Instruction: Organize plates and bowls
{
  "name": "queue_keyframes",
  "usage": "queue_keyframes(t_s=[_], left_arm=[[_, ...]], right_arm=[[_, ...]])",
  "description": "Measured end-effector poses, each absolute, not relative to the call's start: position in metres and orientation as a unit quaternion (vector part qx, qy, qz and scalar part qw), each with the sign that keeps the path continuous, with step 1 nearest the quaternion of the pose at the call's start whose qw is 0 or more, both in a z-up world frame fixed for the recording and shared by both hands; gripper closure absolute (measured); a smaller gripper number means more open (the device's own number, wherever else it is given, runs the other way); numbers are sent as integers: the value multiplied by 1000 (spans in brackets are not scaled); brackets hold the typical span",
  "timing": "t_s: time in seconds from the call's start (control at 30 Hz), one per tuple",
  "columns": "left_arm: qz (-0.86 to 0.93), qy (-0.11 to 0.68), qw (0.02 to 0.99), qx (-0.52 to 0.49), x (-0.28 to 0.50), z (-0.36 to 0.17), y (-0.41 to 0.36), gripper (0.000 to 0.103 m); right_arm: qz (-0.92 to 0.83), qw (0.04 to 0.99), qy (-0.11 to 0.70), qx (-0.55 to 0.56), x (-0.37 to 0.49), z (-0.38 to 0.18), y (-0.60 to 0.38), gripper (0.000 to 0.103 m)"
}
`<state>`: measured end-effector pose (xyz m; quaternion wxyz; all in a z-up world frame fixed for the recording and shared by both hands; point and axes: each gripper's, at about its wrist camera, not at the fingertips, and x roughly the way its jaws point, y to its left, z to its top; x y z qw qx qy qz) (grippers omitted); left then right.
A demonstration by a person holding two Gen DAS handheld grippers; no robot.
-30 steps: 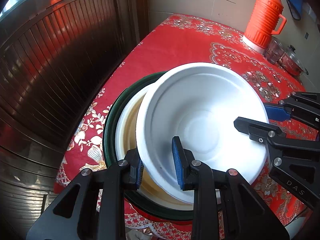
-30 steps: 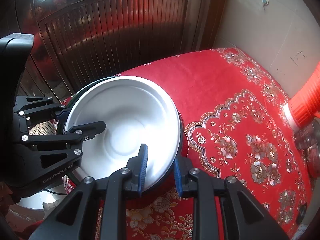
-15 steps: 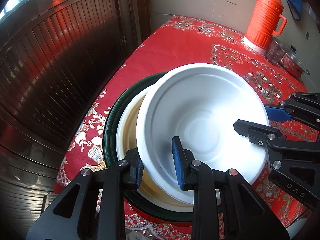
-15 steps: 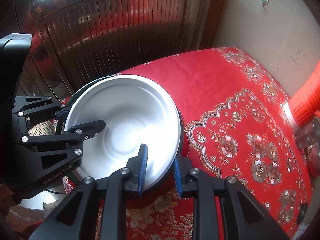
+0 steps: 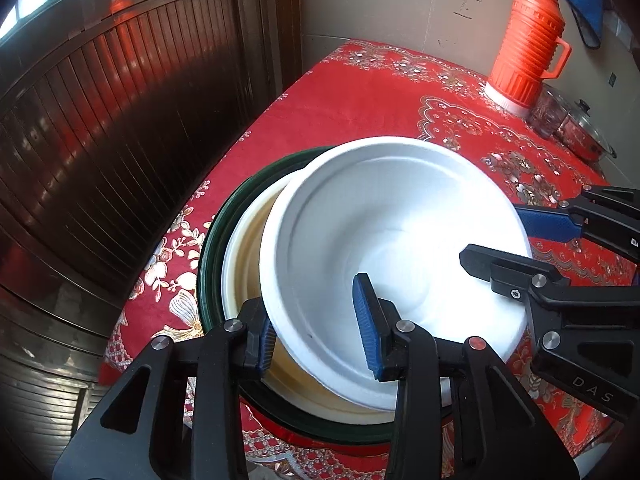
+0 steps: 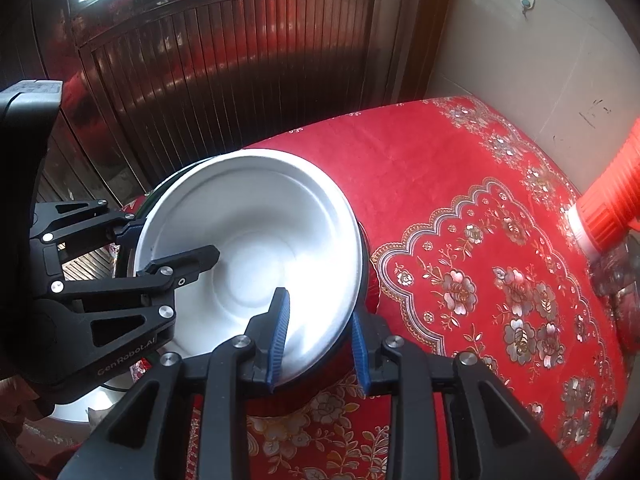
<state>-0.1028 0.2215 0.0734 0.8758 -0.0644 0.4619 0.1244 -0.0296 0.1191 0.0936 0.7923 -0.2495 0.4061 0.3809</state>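
Note:
A white foam bowl (image 5: 400,232) sits tilted on a cream dish (image 5: 244,248) inside a dark green plate (image 5: 212,240) near the table's corner. My left gripper (image 5: 316,332) straddles the bowl's near rim with a visible gap between its jaws. My right gripper (image 6: 318,336) straddles the opposite rim of the same bowl (image 6: 256,240), one finger inside and one outside. The right gripper also shows in the left wrist view (image 5: 508,236), and the left gripper in the right wrist view (image 6: 168,240). Whether either pad presses the rim is not clear.
The table has a red flowered cloth (image 6: 460,208). An orange thermos (image 5: 528,36) and a glass-lidded pot (image 5: 580,132) stand at the far side by the wall. A dark slatted door (image 5: 100,120) is just beyond the table edge by the stack.
The bowl and both grippers have hardly shifted; the left wrist view has lifted or pulled back very slightly.

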Motion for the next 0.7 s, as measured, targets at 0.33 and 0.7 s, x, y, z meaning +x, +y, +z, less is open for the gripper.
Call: queue_keyframes(t_s=[0.33,0.7], left_arm=[[134,427,893,-56,-114,89,214,48],[175,359,914,-65,-138,115,211,45]], right_arm=[[371,807,389,-245,-33,101,114,61],[359,840,360,-192,-39,116,90,35]])
